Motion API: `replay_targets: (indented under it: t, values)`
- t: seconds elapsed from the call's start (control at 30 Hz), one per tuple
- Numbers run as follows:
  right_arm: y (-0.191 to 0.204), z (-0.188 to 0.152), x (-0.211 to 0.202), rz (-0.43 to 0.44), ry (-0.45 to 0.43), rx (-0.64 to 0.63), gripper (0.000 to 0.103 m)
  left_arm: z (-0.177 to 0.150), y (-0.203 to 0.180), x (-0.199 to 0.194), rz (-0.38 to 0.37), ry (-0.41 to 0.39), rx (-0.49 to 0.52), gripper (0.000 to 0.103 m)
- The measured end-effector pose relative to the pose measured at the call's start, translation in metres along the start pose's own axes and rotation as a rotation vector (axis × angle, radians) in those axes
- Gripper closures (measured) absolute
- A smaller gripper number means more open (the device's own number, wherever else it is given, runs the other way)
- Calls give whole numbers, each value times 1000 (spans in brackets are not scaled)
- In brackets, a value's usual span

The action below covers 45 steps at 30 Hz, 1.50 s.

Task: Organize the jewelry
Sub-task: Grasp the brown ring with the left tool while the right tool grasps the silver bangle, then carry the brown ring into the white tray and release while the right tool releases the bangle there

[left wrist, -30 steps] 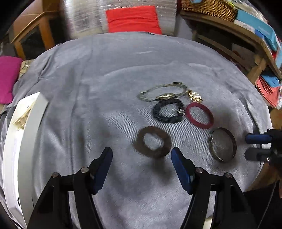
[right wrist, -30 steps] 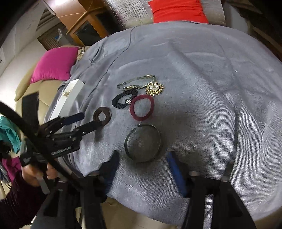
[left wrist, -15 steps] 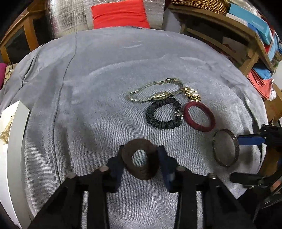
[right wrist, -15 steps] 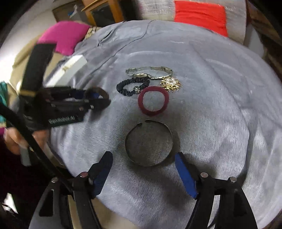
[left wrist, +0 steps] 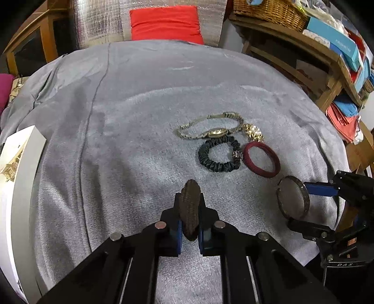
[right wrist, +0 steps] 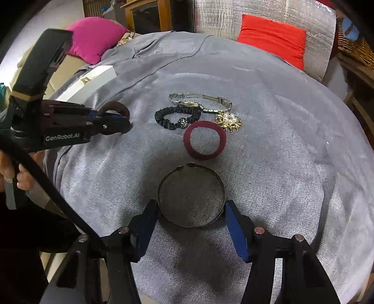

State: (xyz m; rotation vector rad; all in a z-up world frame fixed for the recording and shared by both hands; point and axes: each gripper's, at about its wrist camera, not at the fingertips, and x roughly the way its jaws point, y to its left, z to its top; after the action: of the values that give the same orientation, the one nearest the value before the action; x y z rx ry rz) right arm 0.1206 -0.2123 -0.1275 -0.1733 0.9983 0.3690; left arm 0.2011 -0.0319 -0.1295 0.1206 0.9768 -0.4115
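My left gripper [left wrist: 189, 230] is shut on a brown hair tie [left wrist: 190, 208], squeezed flat and lifted off the grey cloth; it also shows in the right wrist view [right wrist: 116, 110]. My right gripper [right wrist: 190, 218] is open, its fingers on either side of a dark metal bangle [right wrist: 190, 194] that lies flat on the cloth; the bangle also shows in the left wrist view [left wrist: 293, 197]. Beyond lie a maroon hair tie [right wrist: 204, 140], a black scrunchie [right wrist: 176, 117], a gold watch [right wrist: 201, 104] and a pearl brooch [right wrist: 229, 121].
A white box [left wrist: 16, 187] stands at the left edge of the cloth-covered table [left wrist: 140, 93]. A red cushion [left wrist: 164, 23] is behind the table, a pink cushion [right wrist: 93, 35] to the left, and wooden shelves with a wicker basket [left wrist: 268, 9] at the right.
My left gripper closed on the brown hair tie and lifted it. My right gripper moved forward until its open fingers flank the bangle.
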Motion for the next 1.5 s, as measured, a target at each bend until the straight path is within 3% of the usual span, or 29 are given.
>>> replay_targets:
  t: [0.3,0.4,0.83,1.0,1.2,1.5]
  values:
    - [-16,8,-22,-9,-87,110,42,-6,-3,-35,40,-99,-26,92]
    - [-20,12,-29,-17,-120,156,42,-7,-7,-44,87,-131,-20,92]
    - [-39,24,-34,7,-187,372,42,-8,5,-88,167,-222,-44,93]
    - [-21,33,-38,35,-208,364,42,-20,24,-99,212,-241,-62,92]
    - [12,47,-35,55,-215,299,42,-34,64,-123,244,-303,-152,93]
    - [87,81,-19,152,-231,154,42,-67,156,-160,332,-360,-372,93]
